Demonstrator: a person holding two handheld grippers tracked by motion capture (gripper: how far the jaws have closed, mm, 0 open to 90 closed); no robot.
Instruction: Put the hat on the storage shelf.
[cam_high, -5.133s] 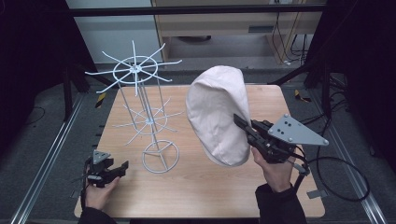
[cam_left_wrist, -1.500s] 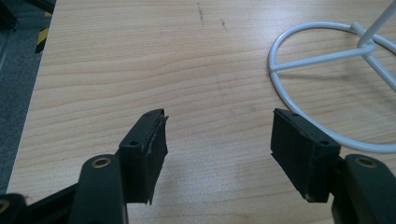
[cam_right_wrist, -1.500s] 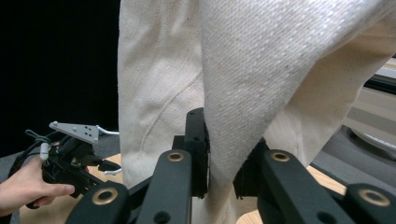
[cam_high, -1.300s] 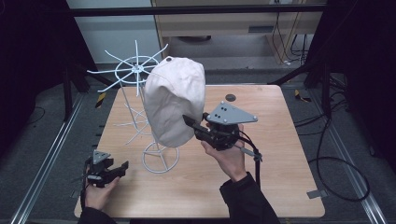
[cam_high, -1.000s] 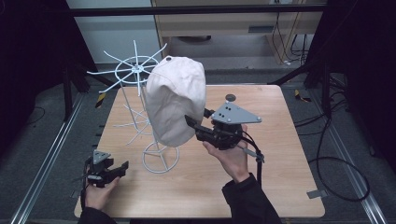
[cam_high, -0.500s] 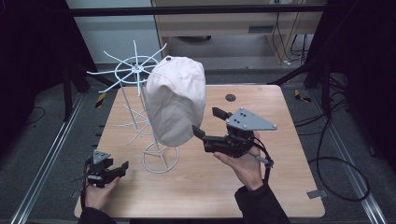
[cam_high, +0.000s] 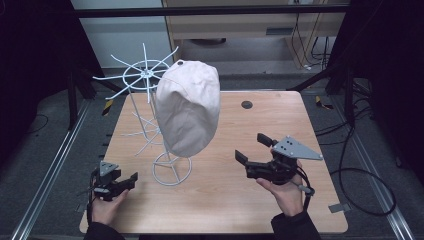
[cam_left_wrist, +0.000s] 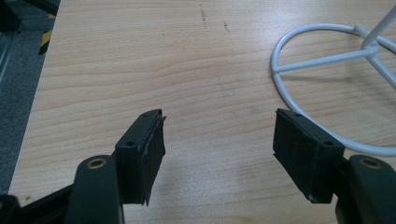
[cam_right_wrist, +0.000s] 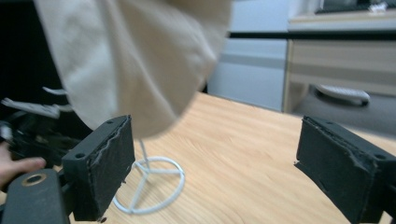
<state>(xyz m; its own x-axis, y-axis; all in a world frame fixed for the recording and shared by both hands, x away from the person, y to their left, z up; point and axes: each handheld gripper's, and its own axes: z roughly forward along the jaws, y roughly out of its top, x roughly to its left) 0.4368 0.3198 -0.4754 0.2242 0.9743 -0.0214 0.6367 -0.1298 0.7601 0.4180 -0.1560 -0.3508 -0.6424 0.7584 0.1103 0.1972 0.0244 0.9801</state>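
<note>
- The cap (cam_high: 189, 107) hangs on the white wire rack (cam_high: 150, 115), draped over the rack's right side, its crown up near the top wheel and its lower edge just above the ring base (cam_high: 171, 169).
- In the right gripper view the cap (cam_right_wrist: 135, 56) hangs in the upper left, with the ring base (cam_right_wrist: 149, 184) below it on the table (cam_right_wrist: 243, 154).
- The right gripper (cam_high: 254, 147) sits low over the table, to the right of the rack and apart from the cap. Its jaws have just been opening and now stand wide, with nothing between them.
- In its own view the right gripper (cam_right_wrist: 212, 172) shows two black pads far apart with bare wood between; the cap's edge lies beyond the left pad and does not touch it.
- The right hand (cam_high: 287, 192) holds that gripper from below, near the table's front right.
- The left gripper (cam_high: 122, 181) rests at the front left of the table (cam_high: 280, 115), just beside the ring base and pointing toward it.
- In the left gripper view the left gripper (cam_left_wrist: 217, 140) has its jaws spread and empty over the wood, and the ring base (cam_left_wrist: 322, 88) curves past the right pad.
- The left hand (cam_high: 107, 205) grips it at the table's front edge.
- A small dark disc (cam_high: 246, 104) lies on the far part of the table, well apart from both grippers.
</note>
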